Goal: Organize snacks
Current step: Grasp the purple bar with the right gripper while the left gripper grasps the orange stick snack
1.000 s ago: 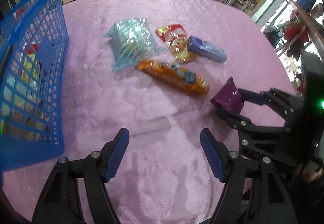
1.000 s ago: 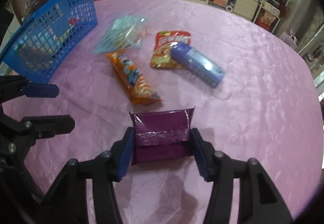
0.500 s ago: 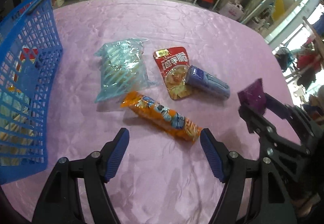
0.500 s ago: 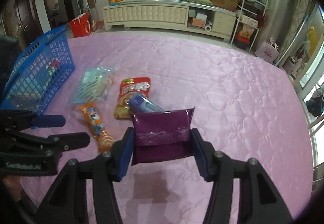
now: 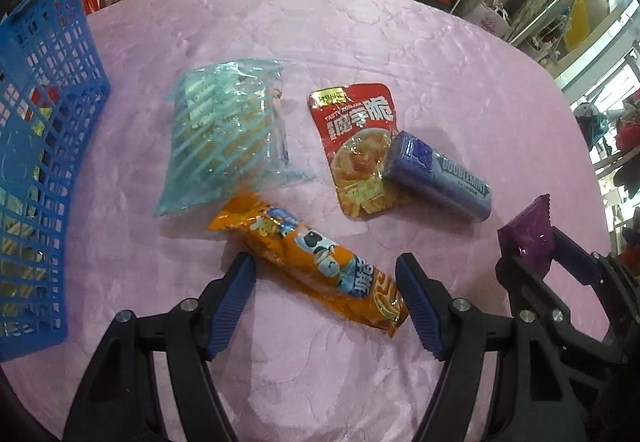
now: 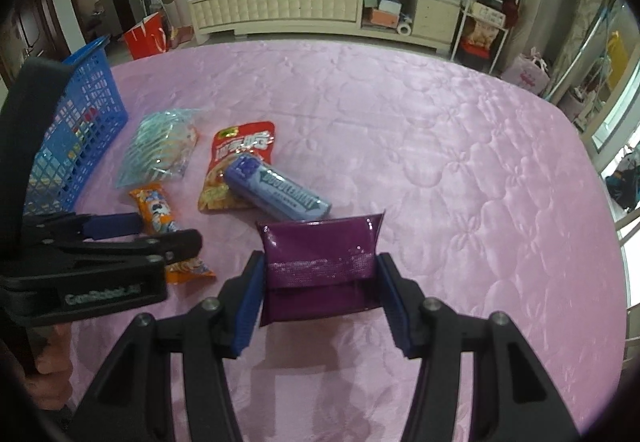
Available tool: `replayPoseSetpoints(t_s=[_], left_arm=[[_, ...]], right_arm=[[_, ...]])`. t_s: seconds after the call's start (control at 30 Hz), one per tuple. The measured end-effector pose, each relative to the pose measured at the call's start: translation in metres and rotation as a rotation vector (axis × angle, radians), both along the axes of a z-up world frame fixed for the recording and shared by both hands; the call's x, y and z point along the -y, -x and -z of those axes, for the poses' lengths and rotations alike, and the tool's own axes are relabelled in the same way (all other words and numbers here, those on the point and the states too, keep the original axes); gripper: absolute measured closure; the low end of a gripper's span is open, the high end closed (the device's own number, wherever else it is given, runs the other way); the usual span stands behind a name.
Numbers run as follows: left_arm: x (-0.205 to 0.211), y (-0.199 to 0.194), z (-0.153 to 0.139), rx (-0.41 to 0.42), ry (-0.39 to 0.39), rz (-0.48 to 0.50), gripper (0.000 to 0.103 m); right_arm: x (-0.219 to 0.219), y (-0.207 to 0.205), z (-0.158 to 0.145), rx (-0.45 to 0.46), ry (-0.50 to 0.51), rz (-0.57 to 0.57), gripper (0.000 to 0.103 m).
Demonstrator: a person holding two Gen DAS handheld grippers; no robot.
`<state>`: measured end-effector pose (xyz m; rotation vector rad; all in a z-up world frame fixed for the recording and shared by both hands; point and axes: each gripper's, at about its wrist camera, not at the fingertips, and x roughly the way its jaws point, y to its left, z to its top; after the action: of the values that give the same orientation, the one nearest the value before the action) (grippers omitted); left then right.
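While the right gripper (image 6: 320,302) still clamps the purple packet (image 6: 320,258), the left gripper's (image 5: 326,306) spread fingers now straddle the orange snack (image 5: 312,262).

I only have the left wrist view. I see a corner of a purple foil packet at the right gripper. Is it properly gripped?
Observer: Yes. The right wrist view shows the purple foil packet clamped flat between both pads of the right gripper, lifted off the pink quilted cloth.
Operator: How does my left gripper sit on the orange snack pack?
Observer: From the right wrist view, the left gripper straddles the long orange snack pack, one finger on each side, jaws open.
Operator: Anything behind my left gripper?
Observer: A hand holds its handle, at the lower left of the right wrist view.
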<state>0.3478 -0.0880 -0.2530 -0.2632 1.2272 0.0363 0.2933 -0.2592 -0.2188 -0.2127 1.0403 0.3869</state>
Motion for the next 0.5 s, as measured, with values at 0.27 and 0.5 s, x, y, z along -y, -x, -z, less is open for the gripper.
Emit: replayPoseSetpoints(t_s=[0.27,0.5], left_arm=[[0.012,-0.007,0.0,-0.022,-0.002,0.077,0.06],[0.021,0.001,-0.003,-0.036,0.009,0.152,0.077]], right_arm=[[-0.002,0.003,-0.002,0.003,0.011,-0.007,0.044],[-0.002,0.004,-0.004,0.008,0.018,-0.01,0.044]])
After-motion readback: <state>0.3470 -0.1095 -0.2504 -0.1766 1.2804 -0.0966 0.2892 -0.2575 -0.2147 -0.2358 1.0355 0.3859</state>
